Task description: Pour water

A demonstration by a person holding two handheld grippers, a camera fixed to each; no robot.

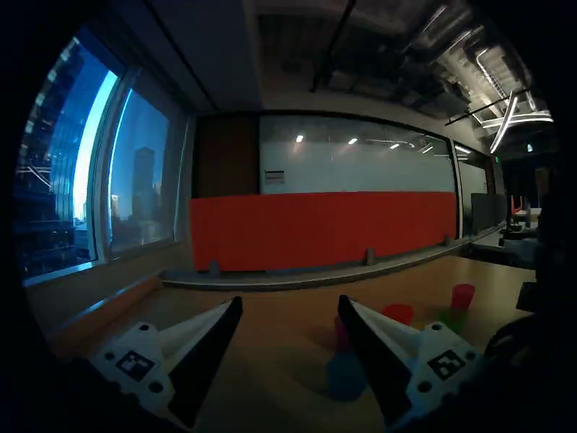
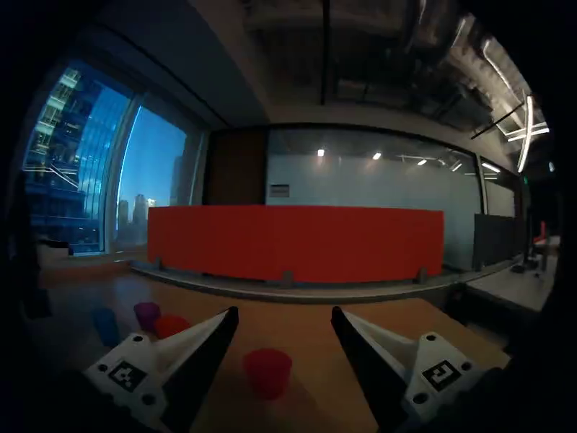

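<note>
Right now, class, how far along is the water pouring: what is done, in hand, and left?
Done: nothing visible; the red cup stands upright, untouched, on the table. In hand: nothing; the left gripper and right gripper are open and empty. Left: gripping a cup, perhaps that red one, then pouring.

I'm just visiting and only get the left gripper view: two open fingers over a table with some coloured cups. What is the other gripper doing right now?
Observer: The right gripper is open as well and is gripping nothing.
Operator: Is there a cup anywhere near it?
Observer: Yes. In the right gripper view a red cup stands upright on the table just ahead of that gripper, in line with the gap between its fingers and not touching either of them.
</note>
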